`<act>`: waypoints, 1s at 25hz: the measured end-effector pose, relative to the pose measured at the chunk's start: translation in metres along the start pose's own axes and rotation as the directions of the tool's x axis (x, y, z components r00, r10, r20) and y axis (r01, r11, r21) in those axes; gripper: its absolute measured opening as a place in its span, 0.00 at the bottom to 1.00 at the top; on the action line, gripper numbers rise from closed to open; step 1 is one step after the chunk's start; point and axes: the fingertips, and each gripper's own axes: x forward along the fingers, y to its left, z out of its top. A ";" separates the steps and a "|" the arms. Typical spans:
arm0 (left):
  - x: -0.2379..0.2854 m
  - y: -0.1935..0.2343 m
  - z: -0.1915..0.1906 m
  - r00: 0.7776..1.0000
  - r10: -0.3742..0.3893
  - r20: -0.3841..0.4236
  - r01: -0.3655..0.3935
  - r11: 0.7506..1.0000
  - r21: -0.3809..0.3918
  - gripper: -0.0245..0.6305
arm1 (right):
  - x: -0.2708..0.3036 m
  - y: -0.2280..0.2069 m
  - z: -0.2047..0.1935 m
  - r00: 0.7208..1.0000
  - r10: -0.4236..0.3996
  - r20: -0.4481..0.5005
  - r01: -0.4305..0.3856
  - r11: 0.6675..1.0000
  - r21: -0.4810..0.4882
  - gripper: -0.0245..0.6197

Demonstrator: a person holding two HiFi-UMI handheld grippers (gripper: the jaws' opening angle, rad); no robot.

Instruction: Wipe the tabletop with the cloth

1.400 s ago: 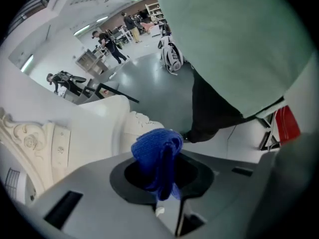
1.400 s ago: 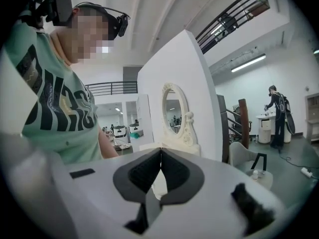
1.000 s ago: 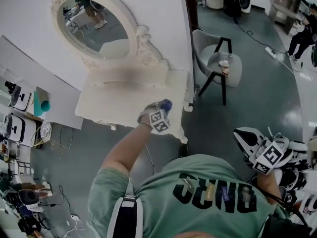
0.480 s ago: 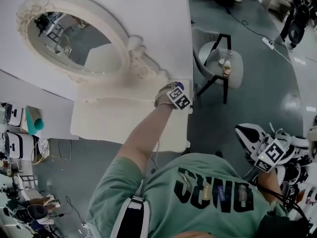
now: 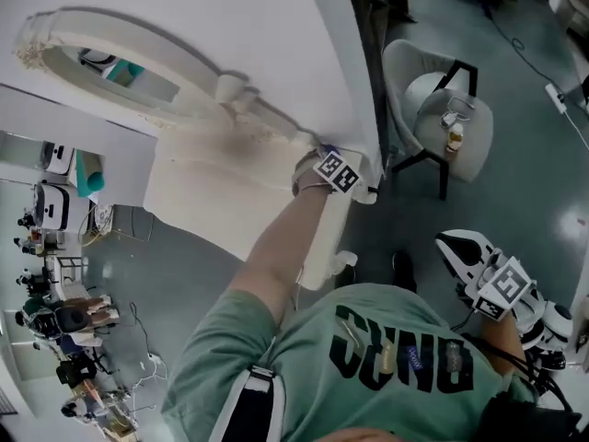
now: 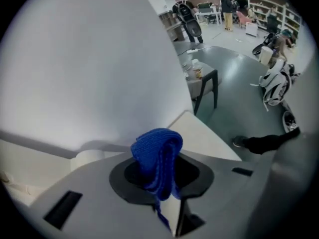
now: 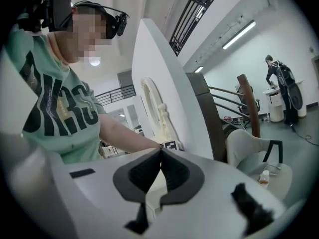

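Indoors, cream tabletop (image 5: 207,191), blue cloth (image 6: 157,156), grey floor (image 5: 515,201)

White wall (image 5: 276,26) w/ mirror (image 5: 110,67), grey chair (image 5: 416,70), prob. teal floor (image 5: 515,187).

Carrying the folded blue knitted cloth (image 6: 157,156), the left tool (image 5: 331,166) has swept from the front edge of the cream tabletop (image 5: 212,191), away from the oval cream-framed mirror (image 5: 110,67), to the back right corner beside the mirror's base, and the mirror now shows nearly edge-on.
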 end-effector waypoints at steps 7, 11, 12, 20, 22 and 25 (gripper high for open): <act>0.024 0.003 -0.013 0.961 0.151 -0.233 -0.114 0.980 0.164 0.18 | -0.022 -0.056 -0.004 0.997 0.072 -0.037 -0.070 0.996 0.046 0.06; 0.030 -0.002 -0.015 0.959 0.128 -0.254 -0.096 0.986 0.135 0.18 | -0.017 -0.057 -0.002 0.992 0.119 -0.050 -0.116 0.992 0.047 0.06; 0.029 0.000 -0.010 0.966 0.096 -0.239 -0.085 0.995 0.058 0.18 | -0.014 -0.055 -0.001 0.990 0.132 -0.055 -0.130 0.991 0.042 0.06; 0.036 0.006 0.005 0.994 0.044 -0.095 -0.081 0.900 -0.429 0.19 | -0.006 -0.032 -0.009 0.978 0.179 -0.104 -0.175 0.983 0.050 0.06; 0.042 0.010 0.004 0.992 0.065 -0.108 -0.107 0.889 -0.445 0.19 | -0.012 -0.033 -0.011 0.979 0.169 -0.114 -0.164 0.985 0.056 0.06; 0.045 0.015 0.004 0.990 0.082 -0.117 -0.126 0.891 -0.435 0.19 | -0.022 -0.034 -0.013 0.979 0.157 -0.128 -0.150 0.987 0.062 0.06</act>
